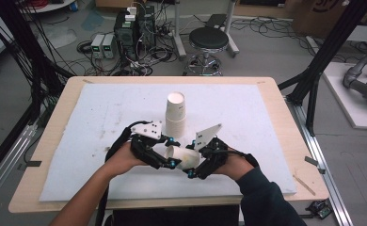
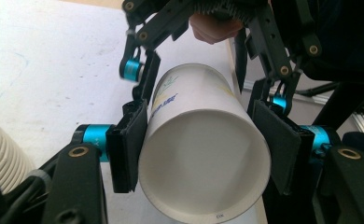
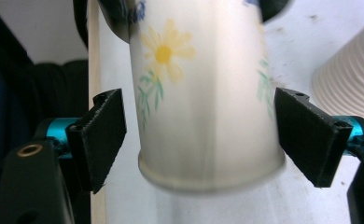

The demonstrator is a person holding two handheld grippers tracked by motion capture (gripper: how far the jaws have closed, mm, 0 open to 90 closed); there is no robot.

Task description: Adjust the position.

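White paper makes up the cup (image 1: 184, 157) I have between my two grippers, lying on its side just above the white mat (image 1: 78, 141) near the front middle of the table (image 1: 50, 117); in the high view it sits between my hands, its open mouth turned toward my left gripper (image 1: 168, 151) and its base toward my right gripper (image 1: 196, 162).

From the left gripper view I look straight into the cup's mouth (image 2: 203, 158); my left pad (image 2: 129, 144) presses the rim wall, the pad on the other side (image 2: 278, 144) lies close against it, so my left gripper grips the cup near its rim; blue print and a green sprig show on the cup's side; farther off my right gripper (image 2: 194, 70) reaches round the narrow end, a bit of my hand (image 2: 215, 28) behind it.

From the right gripper view the cup's base end (image 3: 208, 116) stands between my pads (image 3: 101, 135); a yellow flower with green leaves is printed on it; both pads stand clear of the wall with gaps either side, so my right gripper is spread wide around the cup and not clamped.

Behind my grippers a stack of white paper cups (image 1: 176, 113) stands upside down on the mat, near but apart; its ribbed rims show at the edge of both gripper views.
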